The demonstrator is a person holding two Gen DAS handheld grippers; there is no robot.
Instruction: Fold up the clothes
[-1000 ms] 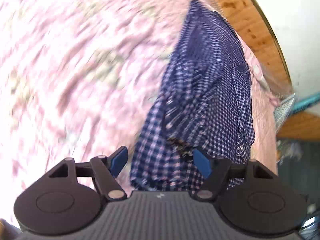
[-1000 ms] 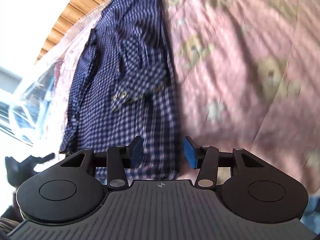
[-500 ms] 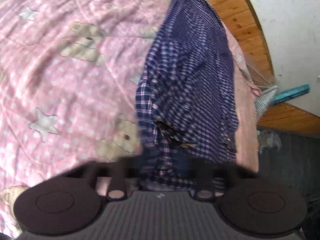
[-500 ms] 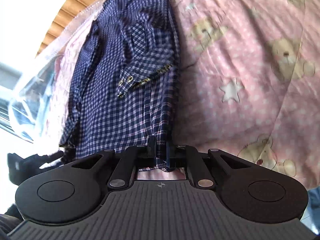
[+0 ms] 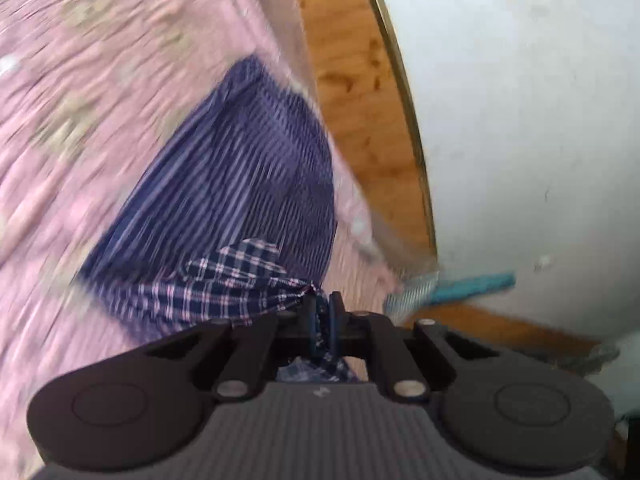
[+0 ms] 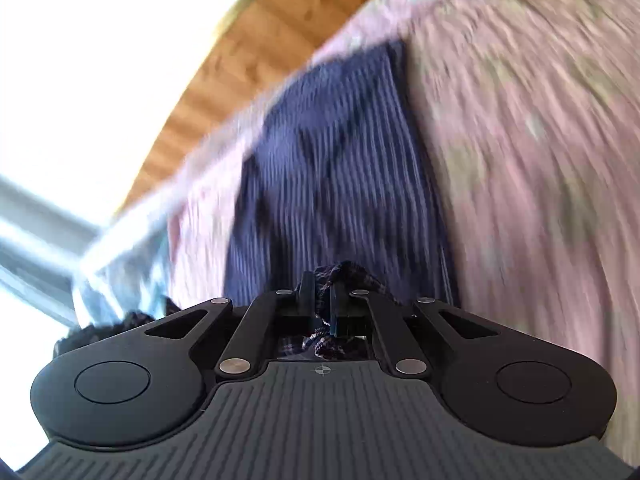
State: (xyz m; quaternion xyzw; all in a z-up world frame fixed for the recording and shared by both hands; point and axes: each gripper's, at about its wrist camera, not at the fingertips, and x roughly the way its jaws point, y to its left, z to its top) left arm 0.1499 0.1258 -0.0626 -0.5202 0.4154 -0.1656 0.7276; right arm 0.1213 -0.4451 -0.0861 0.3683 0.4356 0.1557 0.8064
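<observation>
Left gripper [image 5: 323, 312] and right gripper [image 6: 322, 304] each pinch the checked shirt [image 5: 240, 184], stretching toward 12 o'clock over the pink quilt [image 5: 80, 80]

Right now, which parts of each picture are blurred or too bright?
Left wrist view: shirt and bedspread smear into streaks; left gripper stays sharp. Right wrist view: same streaking on the shirt, upper left corner washed out white; right gripper is sharp.
</observation>
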